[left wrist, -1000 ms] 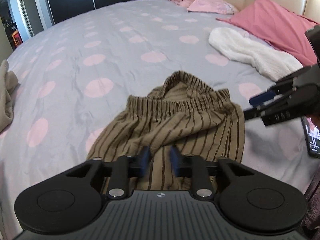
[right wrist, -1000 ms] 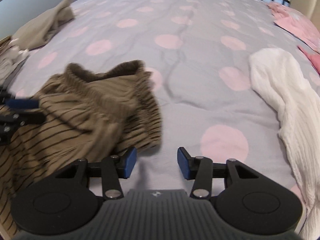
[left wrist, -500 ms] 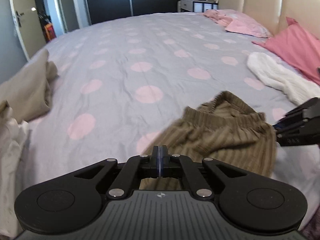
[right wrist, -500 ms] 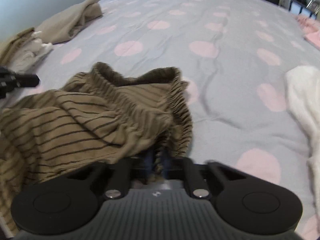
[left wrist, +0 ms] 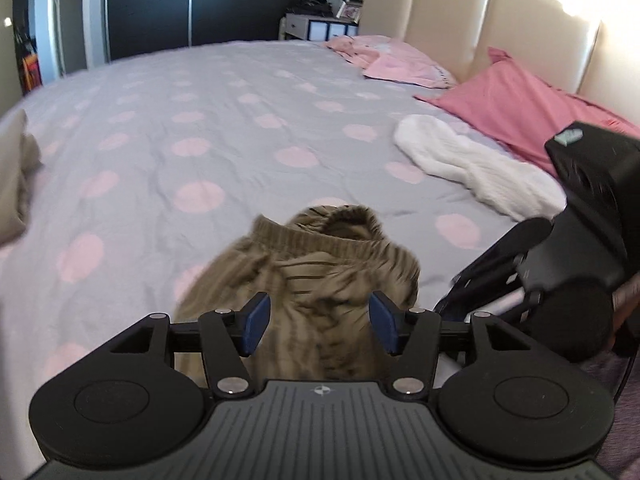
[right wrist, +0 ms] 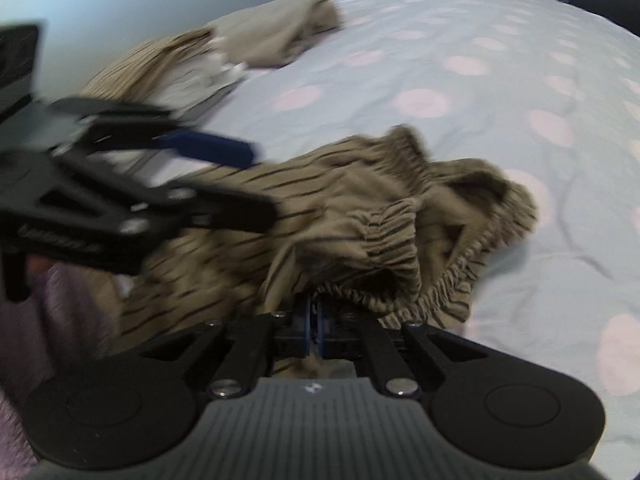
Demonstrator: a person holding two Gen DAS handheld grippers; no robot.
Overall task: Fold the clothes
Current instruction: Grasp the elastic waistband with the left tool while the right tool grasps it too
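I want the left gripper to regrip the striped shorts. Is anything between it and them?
Nothing visible: the striped shorts lie directly between the opening left gripper pads, while the right gripper pinches their waistband.

Light: bright daylight glared on the headboard (left wrist: 520, 28), upper right.
Blur: striped shorts (right wrist: 360, 216) smeared.
Edges: fisheye bent, corners dark.

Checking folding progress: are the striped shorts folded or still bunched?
Bunched: striped shorts lie crumpled, waistband gaping, on the bed, not flat.
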